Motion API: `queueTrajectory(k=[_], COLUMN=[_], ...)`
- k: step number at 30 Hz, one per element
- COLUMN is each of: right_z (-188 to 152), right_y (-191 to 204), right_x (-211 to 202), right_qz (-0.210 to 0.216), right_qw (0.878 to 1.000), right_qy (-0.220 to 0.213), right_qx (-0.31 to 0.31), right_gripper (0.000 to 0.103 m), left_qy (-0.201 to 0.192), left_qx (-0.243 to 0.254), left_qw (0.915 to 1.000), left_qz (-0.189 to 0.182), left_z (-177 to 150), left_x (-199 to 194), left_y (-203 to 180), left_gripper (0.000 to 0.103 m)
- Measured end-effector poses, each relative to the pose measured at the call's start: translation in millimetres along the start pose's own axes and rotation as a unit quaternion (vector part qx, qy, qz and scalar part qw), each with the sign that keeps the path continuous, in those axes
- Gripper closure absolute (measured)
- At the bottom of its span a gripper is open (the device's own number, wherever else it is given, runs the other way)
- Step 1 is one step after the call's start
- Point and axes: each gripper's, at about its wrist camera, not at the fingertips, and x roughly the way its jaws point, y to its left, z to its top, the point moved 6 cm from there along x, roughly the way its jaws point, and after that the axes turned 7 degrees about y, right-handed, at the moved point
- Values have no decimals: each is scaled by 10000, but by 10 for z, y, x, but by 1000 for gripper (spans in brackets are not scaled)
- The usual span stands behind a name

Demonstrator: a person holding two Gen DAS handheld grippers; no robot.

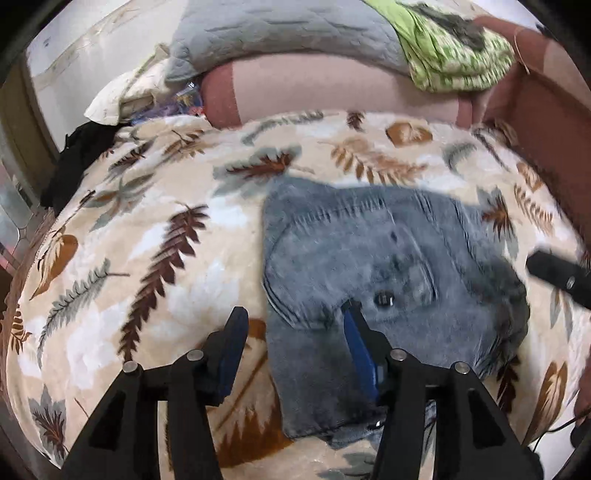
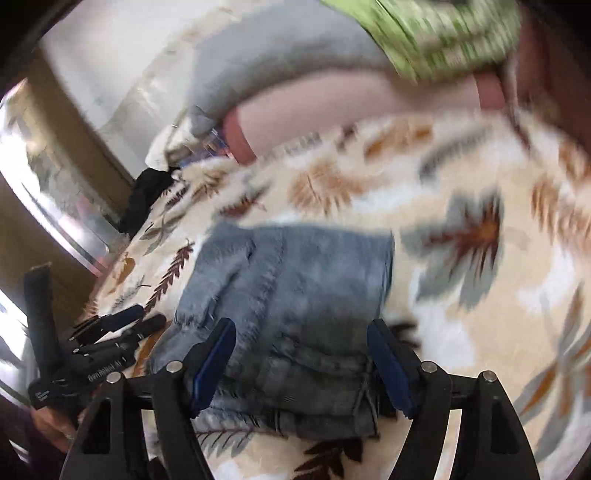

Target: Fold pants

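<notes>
Left wrist view: my left gripper [image 1: 295,325] hangs over the near edge of the pants [image 1: 369,258], jaws apart, nothing pinched. One finger sits over the blanket, the other over the denim.
Right wrist view: my right gripper [image 2: 301,354] has its jaws wide apart over the near end of the pants [image 2: 295,280]. Cloth shows between the fingers but the pads aren't pressing on it, so no grip. Pretty blurry shot tbh.
Where the pants are: grey-blue jeans, already folded into a chunky stack, lying in the middle of the leaf-print blanket [image 1: 147,240].
Step in hand: looks like the fold is basically done and I'm letting go, I reckon.
Doing it well: pull both grippers straight off so no finger snags a layer. If an edge pops up, press it flat rather than re-grabbing.
Watch out: that near hem looks a bit loose and could drag.
Surface: fluffy blanket, soft and grippy, so the stack shouldn't slide.
Room: grey quilt [image 1: 277,29] and a green patterned cloth [image 1: 454,51] piled at the far side on a pinkish cushion [image 1: 332,85], something black [image 1: 77,158] off the left edge.
</notes>
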Motion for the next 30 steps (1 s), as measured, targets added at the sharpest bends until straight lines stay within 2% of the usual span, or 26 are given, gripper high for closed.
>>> queueTrajectory(k=[2, 3, 4, 7, 9, 11, 13, 15, 16, 20, 26, 30], right_z=[-148, -262, -399, -470, -408, -297, -191, -127, -125, -182, -333, -415], right_y=[101, 114, 98, 161, 189, 255, 358, 482, 549, 798, 1129, 1218], right_x=[167, 365, 551, 405, 228, -19, -319, -624, -737, -1259, -1737, -1941], right_qz=[26, 51, -70, -310, -130, -15, 88, 129, 135, 114, -238, -394], right_qw=[9986, 9959, 9920, 9934, 9947, 9973, 9990, 9996, 9995, 9972, 9916, 9892], right_qy=[455, 870, 1234, 1004, 972, 708, 382, -2, -115, -588, -989, -1132], right_qx=[-262, -239, -254, -471, -301, -207, -219, -247, -270, -439, -800, -843], right_gripper=[31, 36, 37, 37, 37, 37, 36, 35, 31, 30, 26, 25], left_qy=[306, 412, 414, 344, 91, -142, -493, -901, -1042, -1541, -1985, -2134], left_qx=[78, -7, -69, -61, -149, -218, -351, -484, -513, -487, -531, -556], left_qw=[9994, 9990, 9990, 9991, 9996, 9992, 9971, 9927, 9905, 9810, 9716, 9677], left_qz=[158, 175, 162, 227, 227, 293, 452, 644, 732, 1071, 1171, 1220], left_z=[-98, -169, -199, -182, -155, -145, -144, -174, -195, -282, -453, -564], left_x=[178, 281, 293, 109, -145, -383, -710, -1070, -1208, -1751, -2335, -2602], left_y=[-25, -12, -8, -3, 31, 59, 101, 127, 128, 94, 53, 8], left_gripper=[48, 47, 46, 47, 47, 46, 37, 27, 27, 19, 16, 12])
